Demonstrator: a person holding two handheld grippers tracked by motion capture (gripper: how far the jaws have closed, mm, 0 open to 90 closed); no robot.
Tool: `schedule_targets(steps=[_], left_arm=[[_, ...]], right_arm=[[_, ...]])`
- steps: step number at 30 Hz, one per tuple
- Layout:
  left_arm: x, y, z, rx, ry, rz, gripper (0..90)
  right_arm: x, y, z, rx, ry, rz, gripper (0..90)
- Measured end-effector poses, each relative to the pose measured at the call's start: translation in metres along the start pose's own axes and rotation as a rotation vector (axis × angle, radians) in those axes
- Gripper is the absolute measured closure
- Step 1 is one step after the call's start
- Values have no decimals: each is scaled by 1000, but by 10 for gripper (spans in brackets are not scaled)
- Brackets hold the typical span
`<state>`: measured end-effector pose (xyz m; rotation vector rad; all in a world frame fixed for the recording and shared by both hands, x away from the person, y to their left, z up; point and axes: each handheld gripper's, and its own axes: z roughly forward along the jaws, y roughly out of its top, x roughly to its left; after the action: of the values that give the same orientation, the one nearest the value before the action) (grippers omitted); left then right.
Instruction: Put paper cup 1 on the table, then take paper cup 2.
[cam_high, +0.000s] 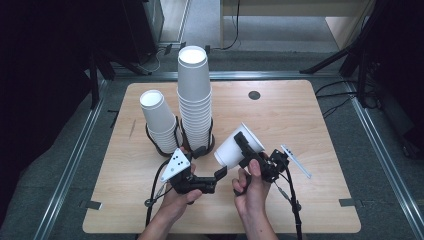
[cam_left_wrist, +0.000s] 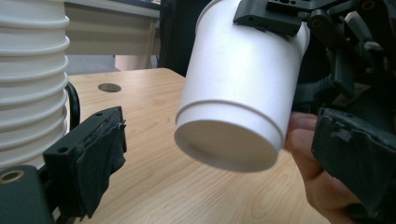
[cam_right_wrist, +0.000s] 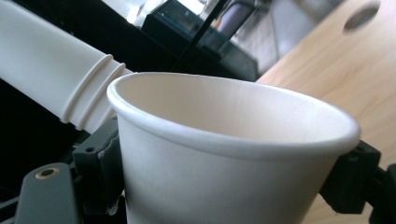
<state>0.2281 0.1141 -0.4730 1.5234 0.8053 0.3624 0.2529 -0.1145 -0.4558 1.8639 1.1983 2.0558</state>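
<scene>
A single white paper cup (cam_high: 235, 147) hangs tilted above the wooden table (cam_high: 300, 120), its base toward my left hand. My right gripper (cam_high: 248, 150) is shut on the paper cup near its rim; in the right gripper view its fingers (cam_right_wrist: 95, 163) press the cup wall (cam_right_wrist: 224, 182) from both sides. My left gripper (cam_high: 214, 170) stands open just short of the cup's base (cam_left_wrist: 224, 149), its pads (cam_left_wrist: 93, 154) wide apart and touching nothing. Two stacks of upside-down white cups stand behind, a tall one (cam_high: 194, 95) and a shorter, leaning one (cam_high: 159, 120).
Black wire holders (cam_high: 165, 147) ring the bases of both stacks. A round hole (cam_high: 254, 95) sits near the table's far edge. Cables trail from both grippers toward the front edge. Dark stand legs (cam_high: 330, 60) stand on the floor beyond the table.
</scene>
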Motion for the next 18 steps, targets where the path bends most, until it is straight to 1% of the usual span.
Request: schedule_targets(steps=[2,3,4,5,6,7,8,9,10,12,14,15,16,18], left_arm=[[1,0,-1,-1,6,0,34],[2,1,-1,0,8,0,34],[3,1,-2,-1,9,-3,34],[4,1,-2,-2,12,-5,34],[4,1,-2,-2,12,-5,34],[4,1,-2,1,14,-5,34],[5,1,-2,6,14,-5,34],[5,1,-2,6,14,-5,34],[6,1,-3,8,15,-8,34],[6,1,-3,8,15,-9,34],[7,1,-3,12,15,-5,34],[7,1,-3,12,15,-5,34],[7,1,-3,13,15,-6,34],[7,1,-3,14,15,-7,35]], right_arm=[[4,1,-1,-23,-24,-102,168],[5,1,-1,-32,-23,-133,168],[7,2,-1,-40,-32,-180,167],[10,2,-2,-56,-45,-256,167],[10,2,-2,-56,-45,-256,167],[12,3,-3,-65,-47,-303,167],[17,4,-3,-80,-57,-393,163],[17,4,-3,-80,-57,-393,163],[21,5,-4,-101,-47,-470,159],[23,6,-5,-115,-41,-540,157],[25,7,-5,-127,-43,-592,157],[25,8,-5,-132,-43,-609,157],[25,8,-5,-132,-43,-609,157],[25,9,-4,-141,-75,-675,156]])
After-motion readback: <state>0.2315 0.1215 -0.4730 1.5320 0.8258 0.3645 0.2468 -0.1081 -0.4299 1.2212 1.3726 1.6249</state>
